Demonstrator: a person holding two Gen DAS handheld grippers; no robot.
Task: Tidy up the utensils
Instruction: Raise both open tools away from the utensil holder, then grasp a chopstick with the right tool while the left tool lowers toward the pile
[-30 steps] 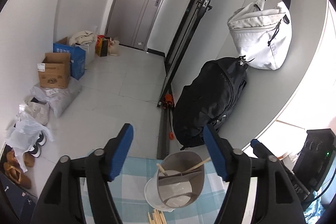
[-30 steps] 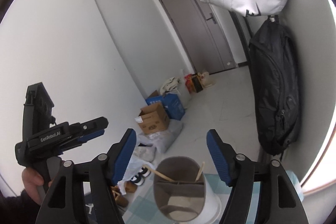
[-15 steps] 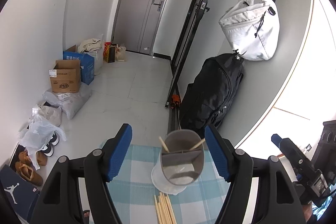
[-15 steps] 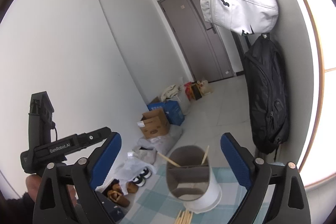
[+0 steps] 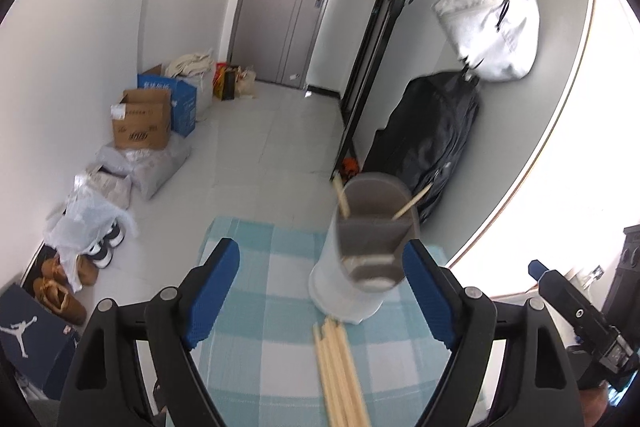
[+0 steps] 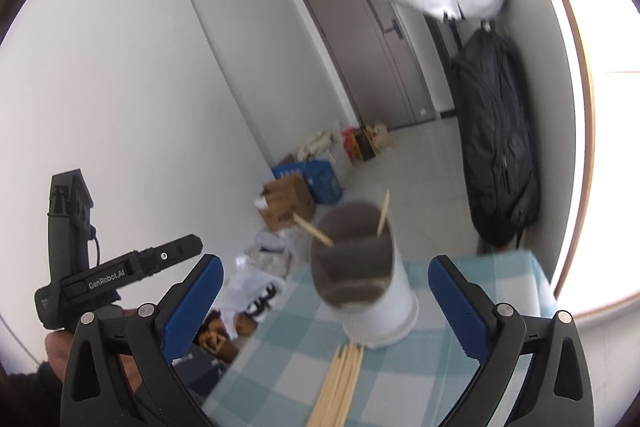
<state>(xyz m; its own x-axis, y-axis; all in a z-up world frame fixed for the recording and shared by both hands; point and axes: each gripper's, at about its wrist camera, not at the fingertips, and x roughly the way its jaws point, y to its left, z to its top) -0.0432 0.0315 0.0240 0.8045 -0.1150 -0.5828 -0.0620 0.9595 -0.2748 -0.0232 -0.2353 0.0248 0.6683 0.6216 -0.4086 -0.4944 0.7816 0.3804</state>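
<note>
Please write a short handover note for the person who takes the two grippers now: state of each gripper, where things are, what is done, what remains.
Left gripper: open, holding nothing.
Right gripper: open, holding nothing.
Utensil holder stands upright on the checked tablecloth.
Done: two chopsticks in holder already lean in its back compartment.
Left: the loose chopsticks lie bundled on the cloth just before the holder's base; they probably go into the holder next.

Left claw (image 5: 322, 297): black plastic arms with triangular cutouts, silver round screws, blue textured pads (image 5: 214, 291). Right claw (image 6: 324, 307): same black frame, silver screws, blue dimpled pads (image 6: 456, 309). From the right wrist view, left unit's black body reads "GenRobot.AI", thin black cable, bare hand (image 6: 60, 355), dark sleeve.
</note>
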